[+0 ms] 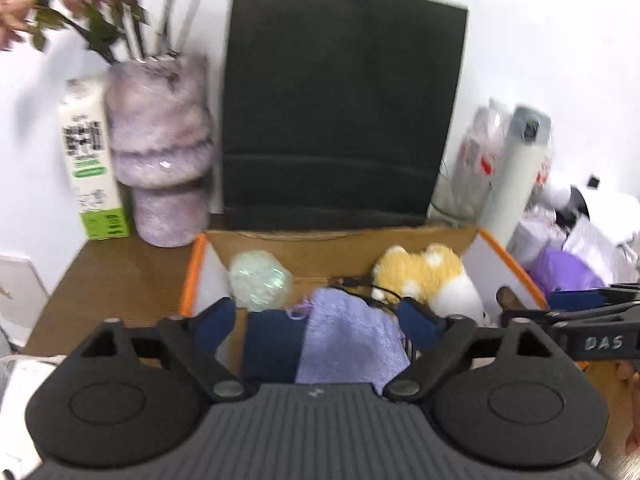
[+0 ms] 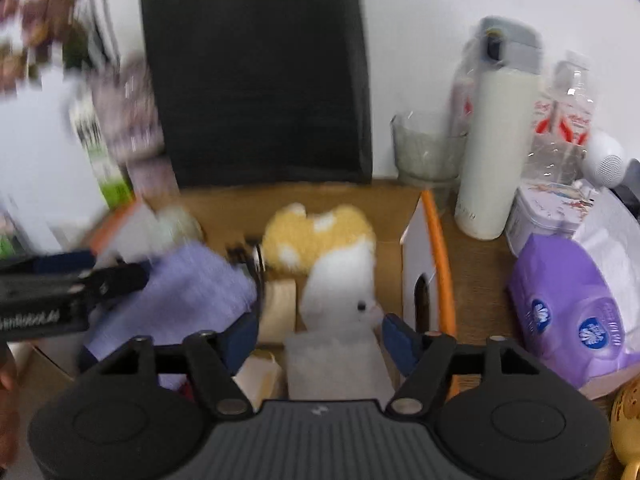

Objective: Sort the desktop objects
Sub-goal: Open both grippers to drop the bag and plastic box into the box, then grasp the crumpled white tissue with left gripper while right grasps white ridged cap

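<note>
An open cardboard box (image 1: 344, 236) with orange-edged flaps sits on the wooden desk. Inside lie a lilac cloth (image 1: 352, 340), a yellow and white plush toy (image 1: 432, 276), a clear crumpled wrap ball (image 1: 260, 280) and a dark blue item (image 1: 272, 344). My left gripper (image 1: 316, 320) is open just above the lilac cloth. My right gripper (image 2: 320, 336) is open over the box (image 2: 304, 196), its jaws either side of the plush toy (image 2: 332, 264) and a grey cloth (image 2: 336, 364). The left gripper (image 2: 112, 280) also shows in the right wrist view, at the lilac cloth (image 2: 188, 296).
A black paper bag (image 1: 340, 112) stands behind the box. A furry purple vase (image 1: 160, 140) and a milk carton (image 1: 92, 160) stand left. A white flask (image 2: 496, 140), glass cup (image 2: 428, 152), plastic bottle (image 2: 568, 120), tin (image 2: 548, 208) and purple wipes pack (image 2: 572, 308) crowd the right.
</note>
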Demonstrator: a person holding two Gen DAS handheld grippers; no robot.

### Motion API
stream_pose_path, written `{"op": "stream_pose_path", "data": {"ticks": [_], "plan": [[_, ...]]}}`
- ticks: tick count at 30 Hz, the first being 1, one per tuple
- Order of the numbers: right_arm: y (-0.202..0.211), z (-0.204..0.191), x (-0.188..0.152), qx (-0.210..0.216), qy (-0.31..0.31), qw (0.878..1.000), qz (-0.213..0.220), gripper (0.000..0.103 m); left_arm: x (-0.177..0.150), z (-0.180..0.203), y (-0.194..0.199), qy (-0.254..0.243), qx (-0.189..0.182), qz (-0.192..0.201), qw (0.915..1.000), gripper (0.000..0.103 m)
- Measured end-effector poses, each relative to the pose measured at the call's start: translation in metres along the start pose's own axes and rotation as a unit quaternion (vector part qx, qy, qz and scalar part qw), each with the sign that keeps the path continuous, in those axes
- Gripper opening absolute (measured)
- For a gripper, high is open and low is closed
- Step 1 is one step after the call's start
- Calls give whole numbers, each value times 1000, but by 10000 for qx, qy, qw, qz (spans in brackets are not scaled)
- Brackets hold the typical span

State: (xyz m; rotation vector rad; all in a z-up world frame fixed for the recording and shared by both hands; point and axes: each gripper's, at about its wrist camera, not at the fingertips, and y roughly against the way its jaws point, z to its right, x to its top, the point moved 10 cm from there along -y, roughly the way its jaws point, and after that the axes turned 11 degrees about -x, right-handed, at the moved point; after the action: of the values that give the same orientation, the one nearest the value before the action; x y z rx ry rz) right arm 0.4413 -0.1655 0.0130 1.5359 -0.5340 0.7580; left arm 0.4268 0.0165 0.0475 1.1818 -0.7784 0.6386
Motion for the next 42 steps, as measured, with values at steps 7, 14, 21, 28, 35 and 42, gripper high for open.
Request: {"op": "stream_pose_path", "data": {"ticks": [7, 14, 21, 28, 35, 42], "plan": [[59, -5, -24, -224, 53, 9991, 353, 77, -38, 19, 54, 367, 182, 23, 9992, 98], [136, -22, -114, -113, 434, 9953, 856, 82, -137, 51, 147, 389, -474, 370, 9974, 103], [171, -30, -212, 182, 268, 9972, 668, 82, -234, 67, 177, 6, -748, -160, 9971, 103], [181, -33, -267, 107, 284, 9979, 576, 82, -263, 59, 185, 5, -479, -165, 9987, 103], [179, -18, -266, 3, -215, 9978, 625, 85, -266, 63, 178, -167, -388, -263, 9988, 103], [175, -14, -268, -36, -326, 9978, 580, 85, -268, 60, 175, -97, -366, -344, 9987, 103]]}}
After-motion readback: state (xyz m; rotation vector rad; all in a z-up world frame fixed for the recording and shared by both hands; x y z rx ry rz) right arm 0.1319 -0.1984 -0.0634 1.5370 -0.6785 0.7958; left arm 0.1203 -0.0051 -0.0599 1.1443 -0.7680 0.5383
